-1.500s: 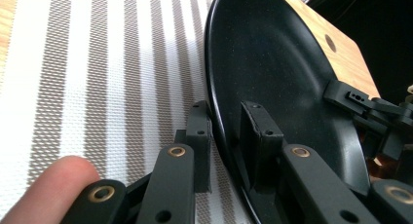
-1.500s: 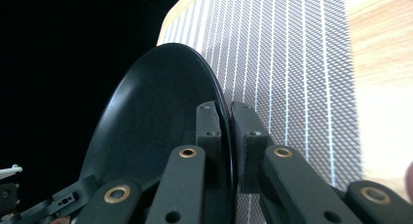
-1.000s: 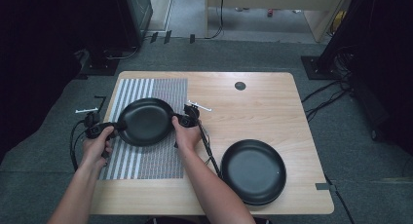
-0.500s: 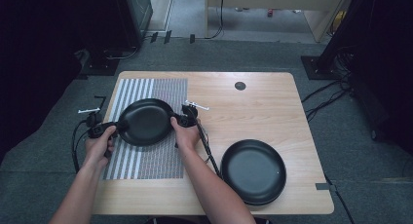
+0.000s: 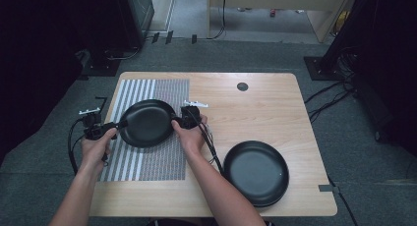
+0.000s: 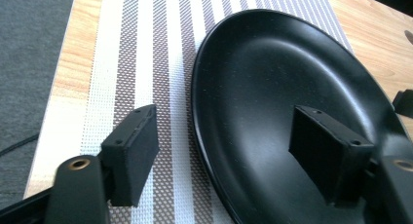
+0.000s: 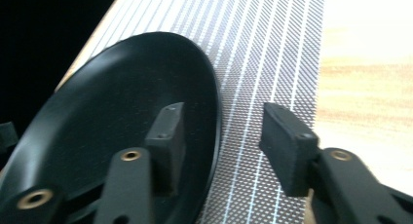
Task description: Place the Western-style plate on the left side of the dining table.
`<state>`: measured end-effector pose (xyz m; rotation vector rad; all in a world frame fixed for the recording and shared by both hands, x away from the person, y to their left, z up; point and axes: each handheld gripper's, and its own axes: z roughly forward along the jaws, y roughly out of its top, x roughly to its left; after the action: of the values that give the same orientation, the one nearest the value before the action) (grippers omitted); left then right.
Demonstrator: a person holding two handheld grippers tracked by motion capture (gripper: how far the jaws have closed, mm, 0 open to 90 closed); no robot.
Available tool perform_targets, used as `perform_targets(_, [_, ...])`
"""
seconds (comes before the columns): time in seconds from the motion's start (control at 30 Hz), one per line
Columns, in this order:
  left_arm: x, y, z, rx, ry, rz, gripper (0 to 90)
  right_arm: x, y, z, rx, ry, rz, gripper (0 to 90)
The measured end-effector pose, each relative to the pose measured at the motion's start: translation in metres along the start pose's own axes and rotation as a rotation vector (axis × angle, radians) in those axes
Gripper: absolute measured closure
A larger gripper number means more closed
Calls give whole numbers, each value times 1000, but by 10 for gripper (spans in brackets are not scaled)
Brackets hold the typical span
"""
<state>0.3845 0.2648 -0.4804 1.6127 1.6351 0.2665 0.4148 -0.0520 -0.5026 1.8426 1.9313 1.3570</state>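
**Both claws let go of the black plate on the striped mat**

From the high view we see a black plate [image 5: 146,123] lying on the striped mat [image 5: 147,159] at the left of the wooden surface [image 5: 255,113], with our left claw [image 5: 114,127] at its left rim and our right claw [image 5: 178,122] at its right rim. A second black plate [image 5: 255,173] sits well apart, near the right front corner of the surface.

The left gripper view gives us what the high view cannot: the left claw [image 6: 229,156] stands open, one jaw over the mat outside the rim and the other over the plate's [image 6: 287,102] hollow, the pads clear of the rim. Its jaws have just been opening, with the rim between them.

The right gripper view shows the same on the other side: the right claw [image 7: 219,141] is open astride the rim of the plate [image 7: 112,117], one jaw inside, one over the mat [image 7: 263,53], neither pressing. These jaws too have just been opening.
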Motion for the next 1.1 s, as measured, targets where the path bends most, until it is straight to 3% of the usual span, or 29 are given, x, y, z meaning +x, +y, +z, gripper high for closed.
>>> perform_targets(0.07, [-4, -1, -4, -10, -5, 0, 219, 3, 4, -9, -2, 22, -55, 436])
perform_targets(0.13, [-9, -2, -8, -22, -16, 3, 197, 4, 5, -13, -5, 24, -73, 411])
perform_targets(0.17, [-14, -3, -12, -27, -27, 21, 185, 6, 7, -21, -8, -5, -130, 386])
perform_targets(0.2, [-14, -3, -12, -27, -27, 21, 180, 6, 7, -21, -8, -5, -130, 386])
perform_targets(0.3, [-24, -4, -22, -49, -56, 48, 162, 6, 9, -37, -32, -37, -192, 383])
perform_targets(0.43, [-32, -6, -31, -70, -87, 76, 136, 2, 13, -57, -57, -24, -217, 367])
perform_targets(0.6, [-40, -9, -38, -78, -100, 105, 113, -4, 16, -79, -50, -7, -256, 311])
perform_targets(0.9, [-62, -24, -48, -103, -120, 188, 81, -15, 17, -112, -64, -30, -289, 245])
perform_targets(1.1, [-68, -32, -54, -103, -139, 186, 81, -24, 19, -136, -95, -37, -299, 243])
